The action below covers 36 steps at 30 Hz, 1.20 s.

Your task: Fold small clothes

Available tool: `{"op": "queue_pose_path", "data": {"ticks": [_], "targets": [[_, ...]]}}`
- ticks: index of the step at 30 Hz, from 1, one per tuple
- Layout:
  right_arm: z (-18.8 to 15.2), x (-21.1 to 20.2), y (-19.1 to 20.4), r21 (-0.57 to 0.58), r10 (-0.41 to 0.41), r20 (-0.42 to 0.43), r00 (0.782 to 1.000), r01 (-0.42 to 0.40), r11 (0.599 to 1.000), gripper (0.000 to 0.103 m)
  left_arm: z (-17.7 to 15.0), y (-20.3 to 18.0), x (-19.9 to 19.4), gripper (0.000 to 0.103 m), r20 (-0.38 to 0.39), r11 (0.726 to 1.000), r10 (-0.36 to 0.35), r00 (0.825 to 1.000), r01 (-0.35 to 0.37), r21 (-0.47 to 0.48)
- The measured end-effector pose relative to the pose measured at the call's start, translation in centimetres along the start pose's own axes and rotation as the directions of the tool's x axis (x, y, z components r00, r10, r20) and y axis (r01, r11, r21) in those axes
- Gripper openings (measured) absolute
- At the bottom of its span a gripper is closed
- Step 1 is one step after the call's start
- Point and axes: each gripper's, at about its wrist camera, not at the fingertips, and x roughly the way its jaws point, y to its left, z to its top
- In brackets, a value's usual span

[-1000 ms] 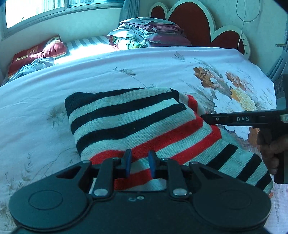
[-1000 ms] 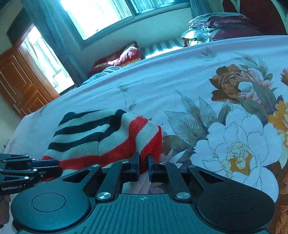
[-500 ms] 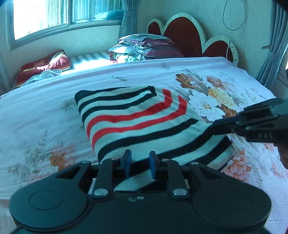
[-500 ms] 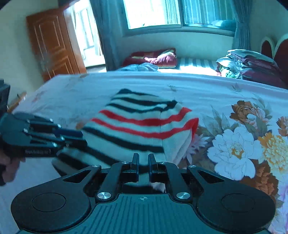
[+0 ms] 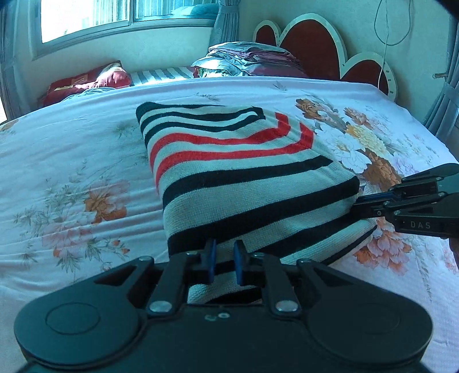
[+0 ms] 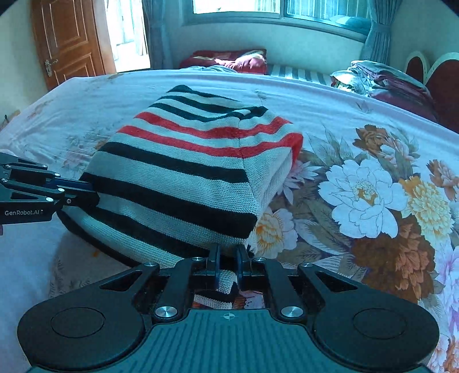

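Sunlight from the window (image 5: 86,17) falls across a bed (image 5: 71,149) spread with a white flowered sheet, and everything is placed here against its red scalloped headboard (image 5: 312,54). At the end of the bed farthest from that headboard, the left hand-held gripper (image 5: 224,259) has its blue-padded jaws closing on the near hem of a striped knit sweater (image 5: 243,172), with the cloth between them. The right hand-held gripper (image 6: 228,262) is clamped tight on the other near corner of the same hem; in the left wrist view it (image 5: 370,205) comes in from the side nearer the headboard, its fingers pinching the sweater's edge.

The sweater lies on the sheet in the middle of the bed, folded into a thick oblong. Its long axis runs from the two grippers away toward the window side, with the headboard off to the right of it. Its stripes run across that axis: black and pale grey at the held end, two red bands past the middle, black again at the far end. The held end looks raised off the sheet, and the far end rests on it.

Close beside the headboard sits a pile of folded bedding (image 5: 249,58). Well away from the headboard, under the window, lies a red cushion (image 5: 86,83), and farther still a brown wooden door (image 6: 68,40).
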Motion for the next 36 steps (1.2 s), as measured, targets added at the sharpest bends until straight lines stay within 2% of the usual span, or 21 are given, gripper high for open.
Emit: {"op": "queue_pose_path", "data": {"ticks": [3,7,10,19,22,23,24,25,26,27,29,32,34,35,36], "targets": [[0.3,-2.4,0.8,-0.029,0.022,0.053,0.998,-0.021,0.999,0.008,-0.3,-0.4,-1.7,0.014,0.011,1.000,0.015,1.000,-0.015,0.021],[-0.1,-1.7,1.4,-0.038,0.044,0.015,0.999,-0.043,0.998,0.008,-1.1,-0.1,-1.4,0.014,-0.010,1.000,0.021,1.000,-0.021,-0.001],[-0.9,-0.1,1.8,-0.058,0.011,-0.036,0.999,-0.013,0.998,0.008,-1.4,-0.2,-0.7,0.014,-0.016,0.999,0.030,0.999,-0.030,-0.014],[-1.4,0.7,1.2,-0.051,0.010,-0.036,0.999,-0.012,0.999,0.008,-1.8,-0.4,-0.1,0.014,-0.021,0.999,0.051,0.998,-0.051,-0.011],[-1.1,0.0,0.9,-0.020,0.027,-0.021,0.999,-0.028,0.999,0.009,-1.3,-0.4,-0.9,0.014,-0.019,0.999,0.042,0.999,-0.042,-0.011],[-0.9,-0.7,0.5,0.009,0.038,0.007,0.999,-0.038,0.999,0.009,-1.1,-0.3,-1.6,0.027,-0.007,0.999,0.035,0.999,-0.035,-0.023],[-0.8,-1.6,0.0,0.043,0.048,0.043,0.998,-0.050,0.998,0.009,-0.9,-0.1,-2.3,0.062,0.017,0.998,0.042,0.999,-0.041,-0.039],[-0.5,-2.3,-0.7,0.084,0.054,0.069,0.996,-0.060,0.995,0.014,-0.8,0.1,-3.0,0.083,0.060,0.996,0.067,0.996,-0.064,-0.056],[-0.3,-2.8,-1.3,0.121,0.056,0.085,0.995,-0.066,0.990,0.027,-0.6,0.3,-3.7,0.092,0.112,0.995,0.080,0.990,-0.073,-0.065],[0.0,-3.1,-1.8,0.141,0.055,0.107,0.993,-0.070,0.987,0.031,-0.2,0.6,-3.8,0.090,0.123,0.996,0.070,0.990,-0.062,-0.066],[1.1,-3.1,-2.1,0.121,0.034,0.134,0.990,-0.050,0.991,0.032,1.1,1.0,-2.9,0.087,0.101,0.995,0.075,0.992,-0.068,-0.071],[3.0,-1.8,-2.1,0.083,0.026,0.135,0.991,-0.038,0.996,0.028,3.0,1.5,-0.7,0.058,0.076,0.994,0.087,0.993,-0.081,-0.079],[3.6,-0.4,-2.2,0.085,0.048,0.118,0.992,-0.058,0.995,0.015,3.7,1.9,1.0,0.057,0.047,0.990,0.083,0.995,-0.077,-0.116],[3.6,0.5,-2.2,0.081,0.045,0.092,0.995,-0.052,0.995,0.012,3.8,2.1,2.3,0.061,0.001,0.989,0.098,0.995,-0.097,-0.113],[3.4,1.7,-2.2,0.060,0.007,0.047,0.999,-0.010,0.998,0.011,3.7,2.2,3.5,0.064,-0.051,0.989,0.103,0.993,-0.107,-0.102]]}}
